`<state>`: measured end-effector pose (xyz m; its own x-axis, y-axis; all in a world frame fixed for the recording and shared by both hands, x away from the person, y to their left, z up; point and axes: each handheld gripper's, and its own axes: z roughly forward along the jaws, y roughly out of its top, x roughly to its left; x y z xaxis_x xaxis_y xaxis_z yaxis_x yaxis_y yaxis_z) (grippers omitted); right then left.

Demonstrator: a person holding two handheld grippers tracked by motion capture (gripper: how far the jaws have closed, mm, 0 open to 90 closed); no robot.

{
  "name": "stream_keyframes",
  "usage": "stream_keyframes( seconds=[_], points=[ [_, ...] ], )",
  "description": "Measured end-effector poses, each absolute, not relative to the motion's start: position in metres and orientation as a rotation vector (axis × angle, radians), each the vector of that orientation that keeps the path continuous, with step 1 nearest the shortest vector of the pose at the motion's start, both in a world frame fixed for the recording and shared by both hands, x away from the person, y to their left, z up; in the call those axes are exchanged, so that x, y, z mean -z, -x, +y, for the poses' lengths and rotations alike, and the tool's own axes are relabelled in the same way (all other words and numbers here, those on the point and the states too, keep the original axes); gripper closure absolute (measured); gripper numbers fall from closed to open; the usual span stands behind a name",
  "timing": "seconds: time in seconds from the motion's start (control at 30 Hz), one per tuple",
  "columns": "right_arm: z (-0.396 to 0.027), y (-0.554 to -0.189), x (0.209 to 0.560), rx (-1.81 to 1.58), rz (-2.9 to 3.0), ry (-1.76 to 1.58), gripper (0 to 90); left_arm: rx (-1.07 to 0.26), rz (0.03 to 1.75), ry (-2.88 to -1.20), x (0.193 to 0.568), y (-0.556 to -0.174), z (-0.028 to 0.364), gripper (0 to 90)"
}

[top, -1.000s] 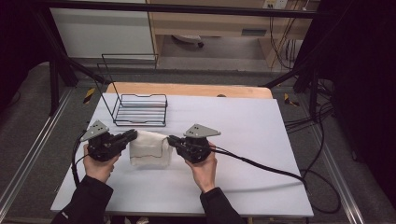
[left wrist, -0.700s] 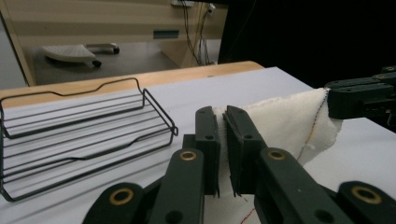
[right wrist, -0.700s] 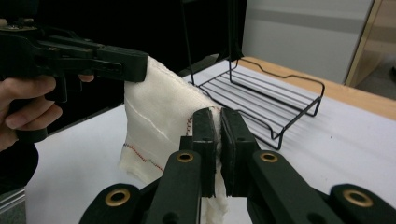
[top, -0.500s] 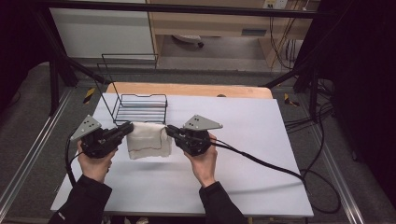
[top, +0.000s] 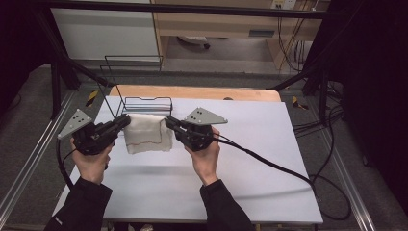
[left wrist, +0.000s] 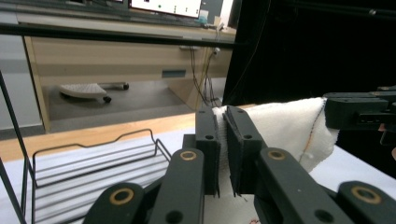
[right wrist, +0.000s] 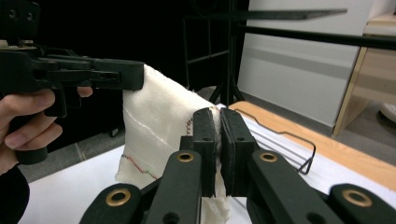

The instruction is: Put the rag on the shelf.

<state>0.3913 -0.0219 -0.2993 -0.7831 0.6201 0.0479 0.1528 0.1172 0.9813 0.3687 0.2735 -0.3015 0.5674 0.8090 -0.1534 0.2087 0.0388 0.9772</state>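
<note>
A white cloth [top: 146, 134] with a thin red stitched line hangs stretched between my two grippers, above the white table [top: 250, 163]. My left gripper [top: 126, 120] is shut on the cloth's top left corner, and its view shows the cloth [left wrist: 285, 126] pinched between the jaws [left wrist: 223, 140]. My right gripper [top: 169, 121] is shut on the top right corner. In its view the fabric [right wrist: 159, 121] sits squeezed between the pads [right wrist: 218, 140], with the left gripper [right wrist: 93, 74] across from it. The cloth's lower edge dangles free.
A black wire basket [top: 146, 102] stands just behind the cloth at the table's far side, with a wooden board [top: 202, 92] beyond it. A thick cable [top: 269, 166] trails from the right gripper across the table to the right edge. A dark metal frame surrounds the table.
Both grippers have risen together with the cloth, which has come up off the table and now hangs in front of the wire basket.
</note>
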Motion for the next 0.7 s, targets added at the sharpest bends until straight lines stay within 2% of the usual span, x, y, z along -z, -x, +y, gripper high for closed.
stream_keyframes(
  seconds=[0.7],
  points=[
    [-0.005,-0.403,0.264,-1.732,1.957,-0.706,85.9,-0.631,0.907,-1.411,0.271,-0.384,0.284,83.3]
  ],
)
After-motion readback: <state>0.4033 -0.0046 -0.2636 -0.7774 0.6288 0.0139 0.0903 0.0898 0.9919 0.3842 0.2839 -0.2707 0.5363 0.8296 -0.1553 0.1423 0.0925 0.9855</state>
